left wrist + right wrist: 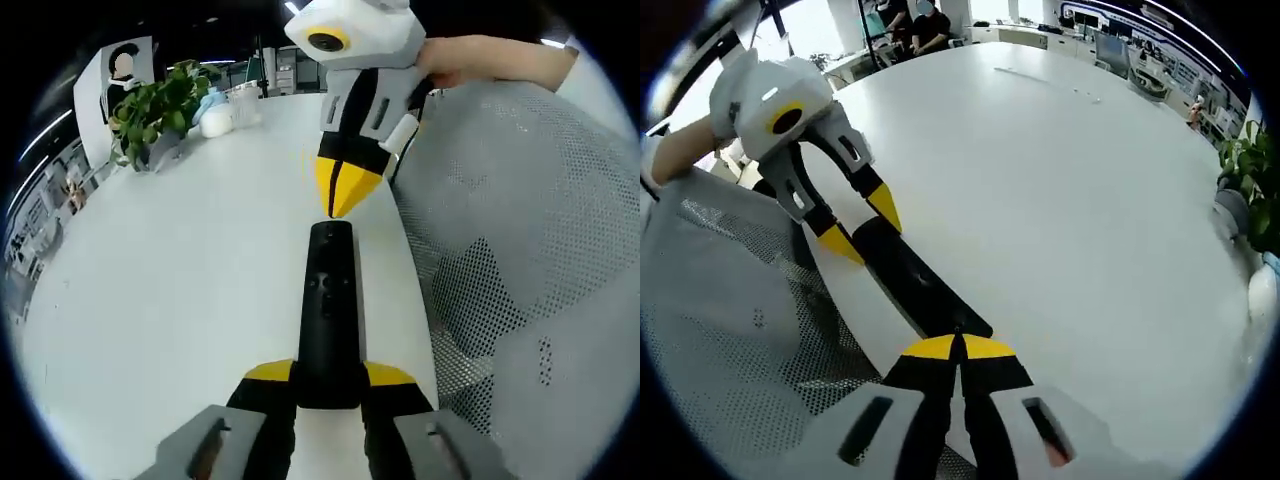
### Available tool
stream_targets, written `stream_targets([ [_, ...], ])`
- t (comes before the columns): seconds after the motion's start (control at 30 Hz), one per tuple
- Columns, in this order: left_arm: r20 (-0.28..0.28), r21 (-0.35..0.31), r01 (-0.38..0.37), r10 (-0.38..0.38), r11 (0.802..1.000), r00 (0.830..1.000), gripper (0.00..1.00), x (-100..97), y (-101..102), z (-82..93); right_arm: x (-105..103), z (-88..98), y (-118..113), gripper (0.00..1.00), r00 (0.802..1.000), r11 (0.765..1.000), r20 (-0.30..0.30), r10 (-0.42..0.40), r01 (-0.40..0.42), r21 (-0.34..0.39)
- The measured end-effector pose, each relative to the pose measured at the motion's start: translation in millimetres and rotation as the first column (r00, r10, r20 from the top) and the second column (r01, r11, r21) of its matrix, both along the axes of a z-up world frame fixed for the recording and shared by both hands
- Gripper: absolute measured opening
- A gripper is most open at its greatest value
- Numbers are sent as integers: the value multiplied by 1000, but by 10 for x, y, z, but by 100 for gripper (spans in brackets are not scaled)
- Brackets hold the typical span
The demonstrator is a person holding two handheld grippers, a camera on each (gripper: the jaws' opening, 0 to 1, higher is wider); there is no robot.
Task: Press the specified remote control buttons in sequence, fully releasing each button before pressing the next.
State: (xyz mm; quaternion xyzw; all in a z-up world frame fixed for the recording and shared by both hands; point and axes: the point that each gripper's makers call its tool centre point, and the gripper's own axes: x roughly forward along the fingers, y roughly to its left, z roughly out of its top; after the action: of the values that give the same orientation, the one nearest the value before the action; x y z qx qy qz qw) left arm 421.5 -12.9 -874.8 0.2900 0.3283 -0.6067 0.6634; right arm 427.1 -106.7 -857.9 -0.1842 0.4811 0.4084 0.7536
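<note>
White worktop spread across both views, open office behind it, and a potted plant sat at the upper left of the left gripper view beside a few pale containers. A grey mesh chair back took up the right side of that frame.

My left hand-held gripper was at the bottom centre of its view, jaws clamped on the near end of the black remote control, which ran straight up the middle of the frame along the worktop edge. I could make out small buttons on its upper face.

My right hand-held gripper came down from the top of that view, a hand behind it, yellow tips pressed together into a point just at the far end of the remote; whether it touched, I could not tell.

Over in the right gripper view, the same closed tips sat at lower centre over the remote's end, and the left hand-held gripper showed at upper left, gripping the other end.
</note>
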Motion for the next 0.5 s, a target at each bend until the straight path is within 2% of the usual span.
stream_targets([
  [0.13, -1, 1, 0, 0, 1000, 1000, 24, 0, 0, 0, -56, -116, -84, 0, 997, 991, 1, 78, -78, -105],
  [0.4, -1, 4, 5, -5, 1000, 1000, 24, -2, 4, 3, -34, -82, -60, 0, 996, 991, 17, 89, -86, -102],
  [0.5, -2, 3, 2, -2, 1000, 1000, 24, -1, 4, 2, 87, -24, -37, 0, 994, 993, 72, 77, -70, -96],
])
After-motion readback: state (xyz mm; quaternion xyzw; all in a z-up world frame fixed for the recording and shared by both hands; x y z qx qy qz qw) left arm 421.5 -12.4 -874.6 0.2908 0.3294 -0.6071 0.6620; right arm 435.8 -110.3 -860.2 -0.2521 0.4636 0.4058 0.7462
